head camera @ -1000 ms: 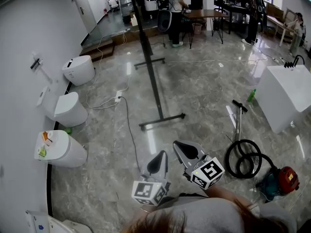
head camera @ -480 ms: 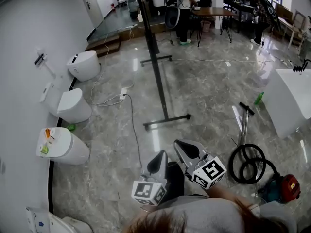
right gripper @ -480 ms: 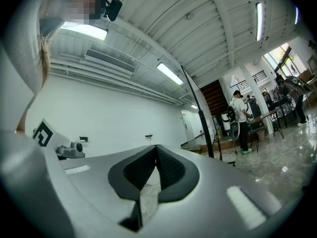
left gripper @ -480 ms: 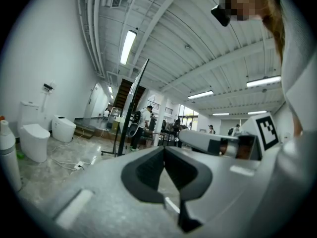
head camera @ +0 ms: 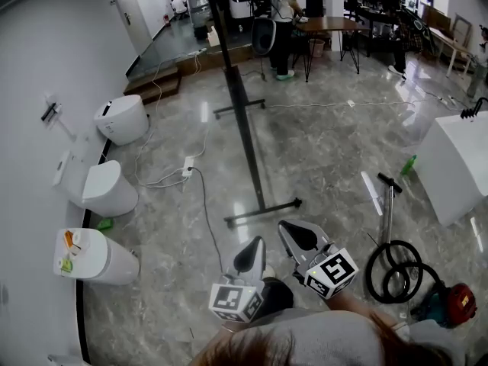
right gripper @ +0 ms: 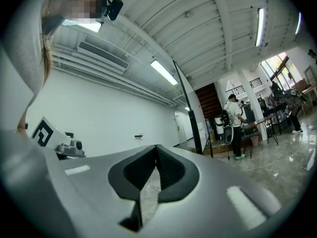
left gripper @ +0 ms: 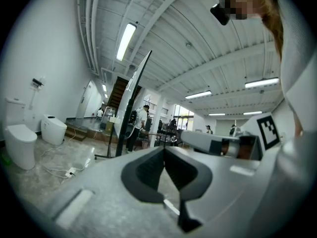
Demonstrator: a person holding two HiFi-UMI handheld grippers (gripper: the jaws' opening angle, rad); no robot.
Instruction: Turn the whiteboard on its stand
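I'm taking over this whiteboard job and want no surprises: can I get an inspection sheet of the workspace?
Surface: glossy grey stone floor.
Job's things: whiteboard edge-on, upright on its stand, feet on the floor, untouched.
Clutter: toilets along the left wall; coiled hose, red tool, green bottle, white cabinet at the right.
Grippers: left gripper and right gripper both shut, empty, short of the stand.
Cables: power strip with a cable trailing near the stand's foot; another cable across the floor behind.
Surroundings: people at tables in the back.
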